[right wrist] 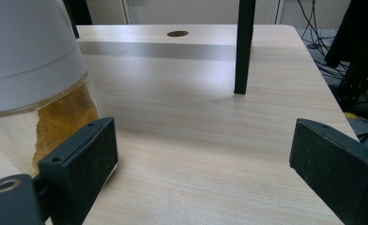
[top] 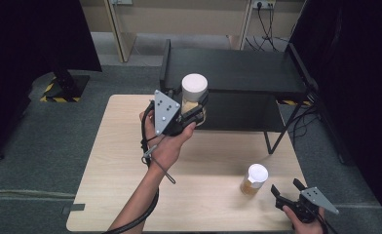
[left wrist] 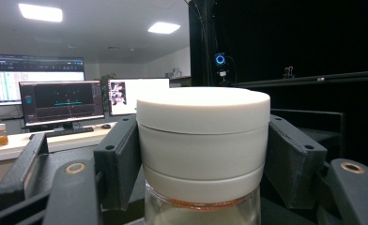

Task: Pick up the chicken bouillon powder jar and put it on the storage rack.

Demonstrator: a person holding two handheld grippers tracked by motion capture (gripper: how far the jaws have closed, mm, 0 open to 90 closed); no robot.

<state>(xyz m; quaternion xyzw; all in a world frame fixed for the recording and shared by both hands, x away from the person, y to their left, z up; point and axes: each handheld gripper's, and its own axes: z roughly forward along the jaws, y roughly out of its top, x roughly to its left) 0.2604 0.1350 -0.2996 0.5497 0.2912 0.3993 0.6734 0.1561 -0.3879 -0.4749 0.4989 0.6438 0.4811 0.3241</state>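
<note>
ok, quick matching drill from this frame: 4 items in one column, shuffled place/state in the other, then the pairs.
Items
1. left gripper
2. right gripper
3. jar on the table
4. black shelf

States
A. stands on the wooden table by the right gripper
B. jaws open, nothing between them
C. at the table's far edge, top bare
D. shut on the raised jar, below its white lid

Pairs: 1-D, 2-B, 3-A, 4-C

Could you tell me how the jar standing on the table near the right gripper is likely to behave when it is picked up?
The jar looks rigid; its clear, smooth wall may be slippery. Only partly filled with powder, it is probably light. Tall with a wide white lid, it could tip if nudged.
</note>
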